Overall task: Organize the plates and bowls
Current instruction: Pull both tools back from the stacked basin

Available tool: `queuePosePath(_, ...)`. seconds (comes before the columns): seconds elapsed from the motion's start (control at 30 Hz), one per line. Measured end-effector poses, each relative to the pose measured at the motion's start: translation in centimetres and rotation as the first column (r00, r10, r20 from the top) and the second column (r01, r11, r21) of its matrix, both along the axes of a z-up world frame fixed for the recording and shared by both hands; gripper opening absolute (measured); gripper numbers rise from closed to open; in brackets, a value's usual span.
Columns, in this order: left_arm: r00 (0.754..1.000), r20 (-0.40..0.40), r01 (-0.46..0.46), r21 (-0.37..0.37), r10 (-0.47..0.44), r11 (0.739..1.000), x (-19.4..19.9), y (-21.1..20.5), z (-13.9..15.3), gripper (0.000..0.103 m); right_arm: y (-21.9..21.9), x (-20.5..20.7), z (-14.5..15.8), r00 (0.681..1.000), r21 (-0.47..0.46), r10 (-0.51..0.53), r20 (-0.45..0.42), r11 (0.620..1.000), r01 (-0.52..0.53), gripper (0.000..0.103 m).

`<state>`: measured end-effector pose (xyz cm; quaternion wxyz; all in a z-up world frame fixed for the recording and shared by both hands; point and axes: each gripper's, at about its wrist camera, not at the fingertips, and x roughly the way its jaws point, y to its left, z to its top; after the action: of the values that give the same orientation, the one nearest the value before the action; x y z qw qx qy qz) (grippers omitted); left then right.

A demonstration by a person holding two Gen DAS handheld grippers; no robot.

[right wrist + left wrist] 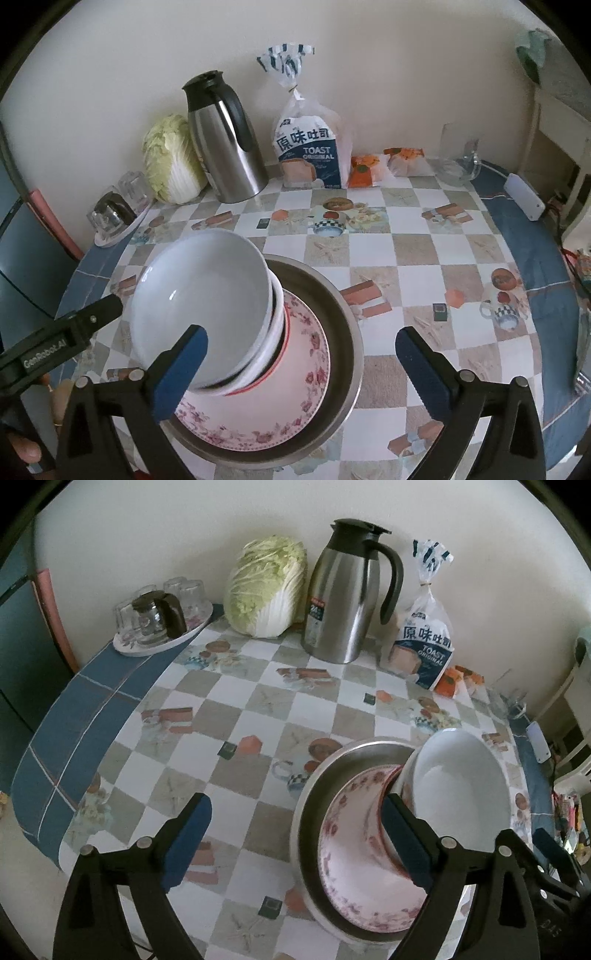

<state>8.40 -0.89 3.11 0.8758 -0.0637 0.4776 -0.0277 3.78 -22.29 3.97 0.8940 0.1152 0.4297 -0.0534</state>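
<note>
White bowls (199,314) stacked on floral plate (295,406) in steel basin (343,332); both claws (295,849) (301,365) spread apart, empty.

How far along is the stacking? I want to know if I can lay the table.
Done, it seems: white bowls sit nested on the floral plate inside the steel basin. In hand: nothing; left gripper and right gripper are open. Left: no loose plates or bowls show, though the top bowl looks tilted.

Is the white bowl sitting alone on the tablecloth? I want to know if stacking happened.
No, the white bowl tops a stack on the floral plate.
</note>
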Motion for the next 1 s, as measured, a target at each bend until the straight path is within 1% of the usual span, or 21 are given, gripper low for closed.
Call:
queuePosePath(0.07, 1.0, 0.008, 0.02, 0.004, -0.02, 1.0, -0.5, 0.0, 0.0, 0.093, 0.1, -0.7, -0.1, 1.0, -0.005, -0.004, 0.012, 1.0, 0.004, 0.103)
queuePosePath(0.17, 0.999, 0.023, 0.028, 0.038, -0.029, 0.999, -1.5, 0.1, 0.0, 0.093, 0.5, -1.7, -0.2, 0.999, -0.017, -0.01, 0.032, 1.0, 0.011, 0.103)
queuePosePath(0.33, 0.999, 0.026, 0.037, 0.02, -0.037, 0.999, -2.8, 0.7, -0.3, 0.093, 0.9, -3.2, -0.2, 0.999, -0.029, -0.007, 0.051, 1.0, 0.009, 0.103)
queuePosePath(0.47, 0.998, 0.015, 0.062, 0.042, -0.063, 0.997, -3.7, 0.5, -0.9, 0.093, 1.0, -4.2, -0.8, 0.999, -0.052, -0.024, 0.041, 0.998, 0.026, 0.103)
queuePosePath(0.6, 0.995, -0.017, 0.1, 0.052, -0.099, 0.994, -4.2, 0.1, -1.8, 0.093, 1.2, -4.9, -2.4, 0.999, -0.082, -0.028, -0.016, 0.996, 0.026, 0.103)
queuePosePath(0.67, 0.992, -0.052, 0.121, 0.056, -0.119, 0.991, -4.3, -0.3, -2.5, 0.093, 1.2, -5.1, -3.1, 0.999, -0.091, -0.029, -0.041, 0.996, 0.025, 0.103)
queuePosePath(0.83, 0.984, -0.124, 0.139, 0.09, -0.127, 0.986, -4.1, -0.9, -4.2, 0.093, 1.0, -5.4, -4.1, 0.996, -0.103, -0.047, -0.076, 0.994, 0.039, 0.103)
queuePosePath(0.9, 0.981, -0.144, 0.145, 0.086, -0.132, 0.986, -4.0, -0.9, -4.9, 0.093, 1.0, -5.4, -4.3, 0.995, -0.109, -0.05, -0.084, 0.993, 0.041, 0.103)
queuePosePath(1.0, 0.976, -0.145, 0.171, 0.06, -0.161, 0.983, -3.9, -1.0, -5.6, 0.093, 1.1, -5.5, -4.6, 0.994, -0.119, -0.054, -0.096, 0.992, 0.043, 0.103)
